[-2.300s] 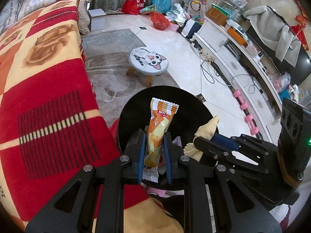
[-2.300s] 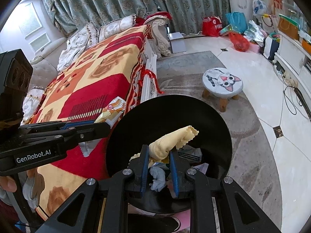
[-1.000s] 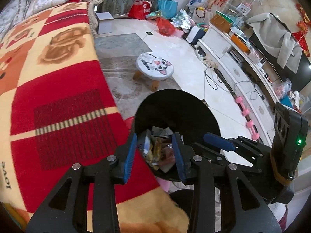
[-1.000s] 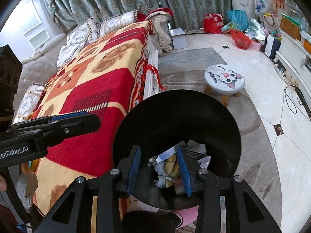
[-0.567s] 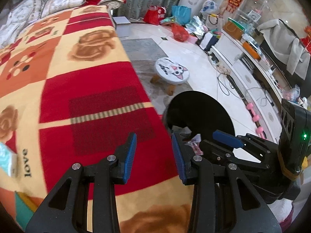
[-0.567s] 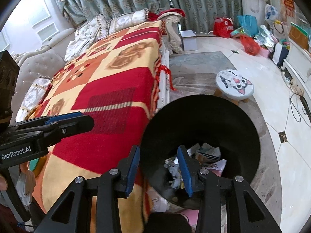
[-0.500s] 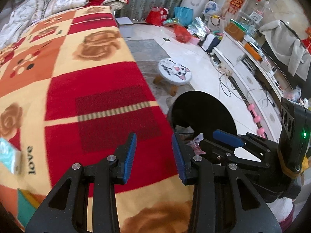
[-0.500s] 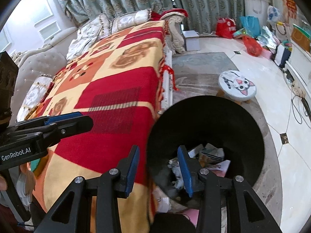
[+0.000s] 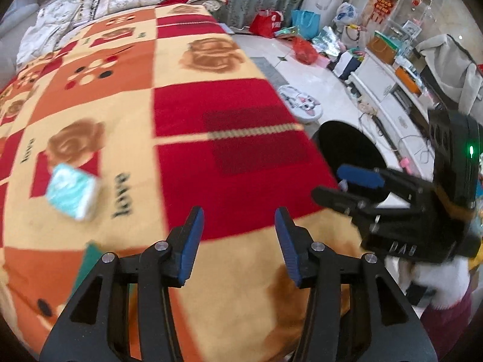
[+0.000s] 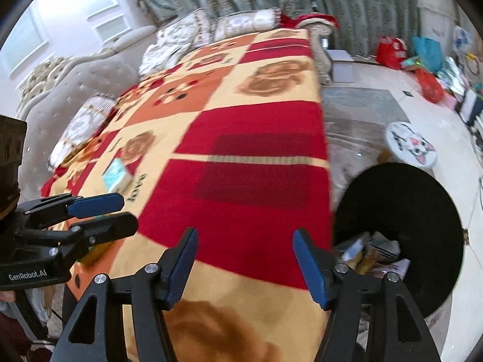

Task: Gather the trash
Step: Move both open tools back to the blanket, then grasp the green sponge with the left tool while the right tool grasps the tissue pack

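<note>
Left wrist view: my left gripper [image 9: 238,241] sits at lower centre with its blue pads spread and nothing between them. I judge I am between pieces, looking for the next one. The likeliest is the small pale teal-and-white packet [image 9: 72,191] at mid left, lying blurred on the red, orange and cream patterned blanket [image 9: 187,111]. Reaching it means swinging left and lowering over it; nothing lies between. My right gripper [image 9: 344,185] hangs at right, near the round black trash bin [image 9: 347,147].

Right wrist view: my right gripper [image 10: 244,259] is also spread wide and empty at lower centre. The bin [image 10: 422,211] stands at lower right, just beside the blanket's edge, with crumpled wrappers and paper [image 10: 371,253] inside. The packet [image 10: 117,175] shows at mid left, beyond my left gripper [image 10: 126,214]. A round cat-face stool [image 10: 412,146] stands above the bin, out of my way.
</note>
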`<state>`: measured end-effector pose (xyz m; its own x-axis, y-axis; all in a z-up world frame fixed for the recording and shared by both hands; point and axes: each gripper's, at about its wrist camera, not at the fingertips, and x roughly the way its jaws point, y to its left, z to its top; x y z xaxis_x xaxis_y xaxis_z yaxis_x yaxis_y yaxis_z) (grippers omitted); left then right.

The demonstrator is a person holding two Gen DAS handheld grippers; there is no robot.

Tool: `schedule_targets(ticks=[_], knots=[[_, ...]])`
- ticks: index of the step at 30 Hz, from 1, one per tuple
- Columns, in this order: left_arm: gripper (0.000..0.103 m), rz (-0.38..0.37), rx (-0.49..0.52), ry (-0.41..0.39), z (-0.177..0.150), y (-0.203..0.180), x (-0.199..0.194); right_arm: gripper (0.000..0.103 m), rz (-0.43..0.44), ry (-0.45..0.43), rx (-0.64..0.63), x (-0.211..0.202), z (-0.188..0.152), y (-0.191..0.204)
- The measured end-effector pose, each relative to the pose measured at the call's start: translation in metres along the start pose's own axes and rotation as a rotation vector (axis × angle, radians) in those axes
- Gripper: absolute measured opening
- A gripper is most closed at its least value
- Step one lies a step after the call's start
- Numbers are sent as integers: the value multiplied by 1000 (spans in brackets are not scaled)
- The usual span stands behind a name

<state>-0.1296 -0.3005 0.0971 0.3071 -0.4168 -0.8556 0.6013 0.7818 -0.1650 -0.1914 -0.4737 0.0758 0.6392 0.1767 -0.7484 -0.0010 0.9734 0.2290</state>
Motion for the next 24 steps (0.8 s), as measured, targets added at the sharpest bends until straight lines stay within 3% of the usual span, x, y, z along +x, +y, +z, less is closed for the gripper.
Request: schedule_targets(ticks=[8, 14, 19, 24], knots=[[48, 116, 0, 64, -53, 67, -21, 67, 52, 31, -84, 20, 4, 45], [49, 144, 5, 113, -78, 101, -4, 70, 73, 58, -116, 35, 8, 69], [59, 149, 0, 69, -71, 108, 6, 71, 83, 76, -154, 46, 14, 89], [60, 96, -55, 78, -69, 122, 14, 71, 98, 92, -188, 60, 21, 106]])
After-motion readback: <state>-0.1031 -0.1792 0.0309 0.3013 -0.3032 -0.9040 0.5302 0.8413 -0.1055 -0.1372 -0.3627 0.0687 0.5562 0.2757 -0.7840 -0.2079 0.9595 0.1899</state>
